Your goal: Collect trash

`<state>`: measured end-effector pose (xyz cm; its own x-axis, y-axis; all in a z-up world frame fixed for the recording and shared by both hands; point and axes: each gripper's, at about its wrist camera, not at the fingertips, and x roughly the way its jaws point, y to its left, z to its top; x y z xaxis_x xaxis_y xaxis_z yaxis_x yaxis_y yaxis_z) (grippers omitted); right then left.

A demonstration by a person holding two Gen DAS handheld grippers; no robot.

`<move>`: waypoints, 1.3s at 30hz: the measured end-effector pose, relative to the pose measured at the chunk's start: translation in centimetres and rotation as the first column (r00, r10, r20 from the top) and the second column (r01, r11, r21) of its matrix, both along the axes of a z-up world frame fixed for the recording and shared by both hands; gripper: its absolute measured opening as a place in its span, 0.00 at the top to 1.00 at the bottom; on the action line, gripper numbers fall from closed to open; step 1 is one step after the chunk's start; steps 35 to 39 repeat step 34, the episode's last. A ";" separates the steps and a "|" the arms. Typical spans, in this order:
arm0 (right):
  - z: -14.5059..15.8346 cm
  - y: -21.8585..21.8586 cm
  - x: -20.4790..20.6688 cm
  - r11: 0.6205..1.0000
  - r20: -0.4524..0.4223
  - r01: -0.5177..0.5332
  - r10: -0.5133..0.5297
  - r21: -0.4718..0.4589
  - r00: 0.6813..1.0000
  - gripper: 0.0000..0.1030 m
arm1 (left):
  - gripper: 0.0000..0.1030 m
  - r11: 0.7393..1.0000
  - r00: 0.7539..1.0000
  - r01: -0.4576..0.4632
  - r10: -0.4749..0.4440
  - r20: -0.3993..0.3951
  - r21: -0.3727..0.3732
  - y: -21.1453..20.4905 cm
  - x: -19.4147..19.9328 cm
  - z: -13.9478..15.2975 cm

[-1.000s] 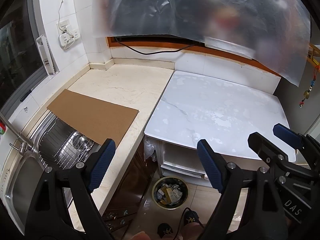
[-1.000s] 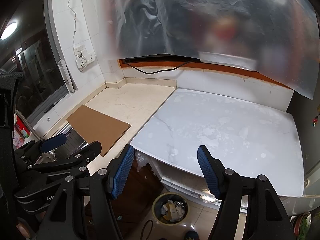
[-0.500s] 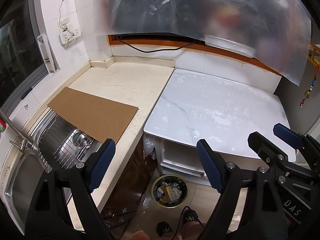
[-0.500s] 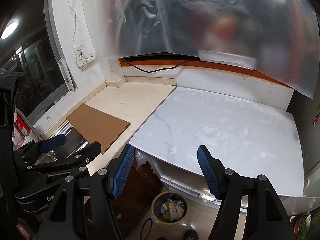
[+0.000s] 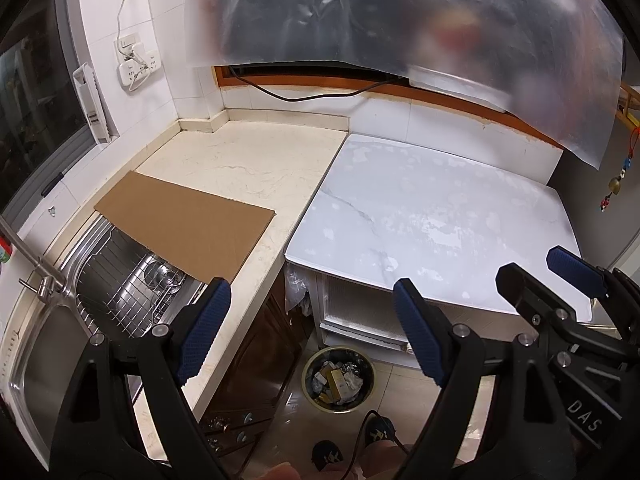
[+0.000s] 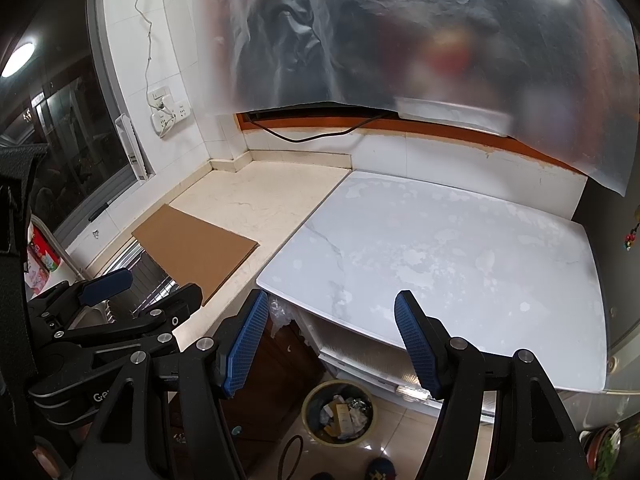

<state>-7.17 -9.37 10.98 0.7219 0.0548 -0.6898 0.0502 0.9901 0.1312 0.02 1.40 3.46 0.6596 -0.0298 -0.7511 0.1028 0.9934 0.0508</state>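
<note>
Hovering side by side over the kitchen corner, the left tongs (image 5: 308, 332) and right tongs (image 6: 330, 344) both gape wide with nothing between them. Both worktops look bare except for a cardboard sheet (image 5: 188, 226) lying partly over the sink (image 5: 36, 344). Any trash I can see already sits in the bin (image 5: 338, 378) on the floor below. To finish well, I'd judge, check the cardboard and take it by its free edge.
</note>
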 end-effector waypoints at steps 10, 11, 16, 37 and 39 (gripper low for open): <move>0.0 -0.2 0.1 1.000 0.000 -0.003 0.003 0.000 1.000 0.35 | 0.22 1.000 1.000 -0.001 0.001 -0.002 0.000 -0.1 0.2 0.1; -0.1 -0.2 0.2 1.000 -0.001 -0.003 0.003 0.001 1.000 0.35 | 0.22 1.000 1.000 0.000 0.000 -0.003 -0.001 -0.1 0.2 0.1; -0.1 -0.3 0.1 1.000 -0.002 -0.004 0.004 0.001 1.000 0.35 | 0.22 1.000 1.000 0.004 -0.004 -0.005 0.000 -0.1 0.3 0.0; -0.5 -0.1 0.0 1.000 -0.008 -0.002 0.002 0.004 1.000 0.35 | 0.22 1.000 1.000 0.008 -0.007 -0.022 0.005 0.6 0.8 -0.4; -0.5 -0.1 0.0 1.000 -0.008 -0.002 0.002 0.004 1.000 0.35 | 0.22 1.000 1.000 0.008 -0.007 -0.022 0.005 0.6 0.8 -0.4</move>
